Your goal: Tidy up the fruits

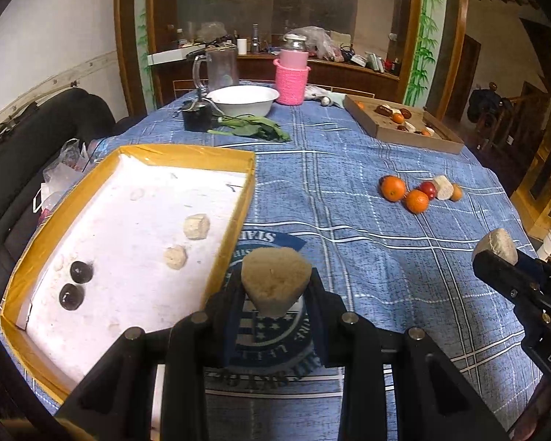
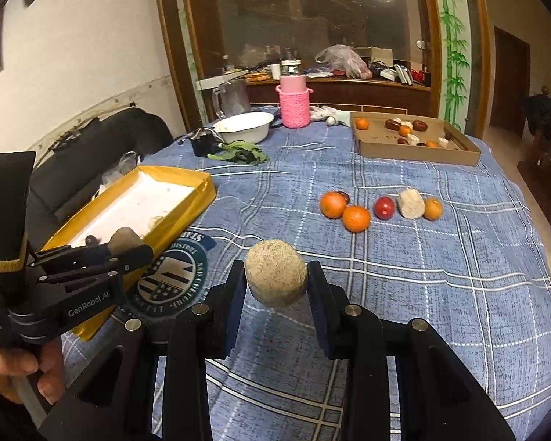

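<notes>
My left gripper (image 1: 275, 292) is shut on a beige spongy chunk (image 1: 275, 275), held just right of the yellow-rimmed tray (image 1: 247, 198). On the tray's white floor lie two beige chunks (image 1: 196, 226) and two dark round fruits (image 1: 80, 271). My right gripper (image 2: 276, 280) is shut on another beige chunk (image 2: 275, 275) above the blue checked cloth. Beyond it on the cloth lie two oranges (image 2: 333, 204), a red fruit (image 2: 384, 207), a beige chunk (image 2: 410, 203) and a small orange (image 2: 432, 208). Each gripper shows at the edge of the other's view.
A cardboard tray (image 1: 415, 139) with several fruits sits at the back right. At the back stand a white bowl (image 1: 243, 100), a pink knitted jar (image 1: 292, 79), a glass mug (image 1: 220, 66) and green leaves (image 1: 253, 128). A black chair (image 1: 36, 139) stands left of the table.
</notes>
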